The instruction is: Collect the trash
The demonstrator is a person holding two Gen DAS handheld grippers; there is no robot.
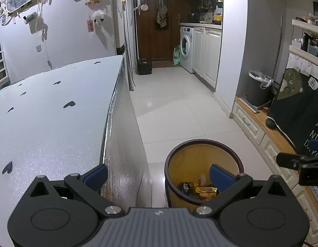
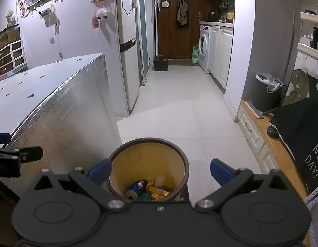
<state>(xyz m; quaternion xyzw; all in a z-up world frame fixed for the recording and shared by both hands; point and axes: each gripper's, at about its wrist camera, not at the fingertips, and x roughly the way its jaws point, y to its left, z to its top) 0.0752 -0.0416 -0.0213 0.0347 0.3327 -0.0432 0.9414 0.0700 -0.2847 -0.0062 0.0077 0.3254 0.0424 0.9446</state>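
A round yellow bin point(image 1: 191, 160) with a dark rim stands on the tiled floor beside the table. It holds trash point(image 1: 202, 190): yellow wrappers, a blue can and crumpled bits. My left gripper point(image 1: 157, 175) is open and holds nothing, hanging over the table's edge just left of the bin. In the right wrist view the bin point(image 2: 146, 158) sits directly under my right gripper point(image 2: 160, 171), which is open with nothing between its blue pads; the trash point(image 2: 150, 189) lies at the bottom. The right gripper also shows at the right edge of the left wrist view point(image 1: 299, 164).
A white table point(image 1: 55, 113) with black heart marks and a foil-covered side fills the left. A low wooden cabinet point(image 2: 259, 135) with a dark cloth runs along the right. A lined grey bin point(image 2: 266, 92) stands in a corner. A fridge point(image 2: 128, 51), washing machine point(image 2: 204, 47) and brown door lie ahead.
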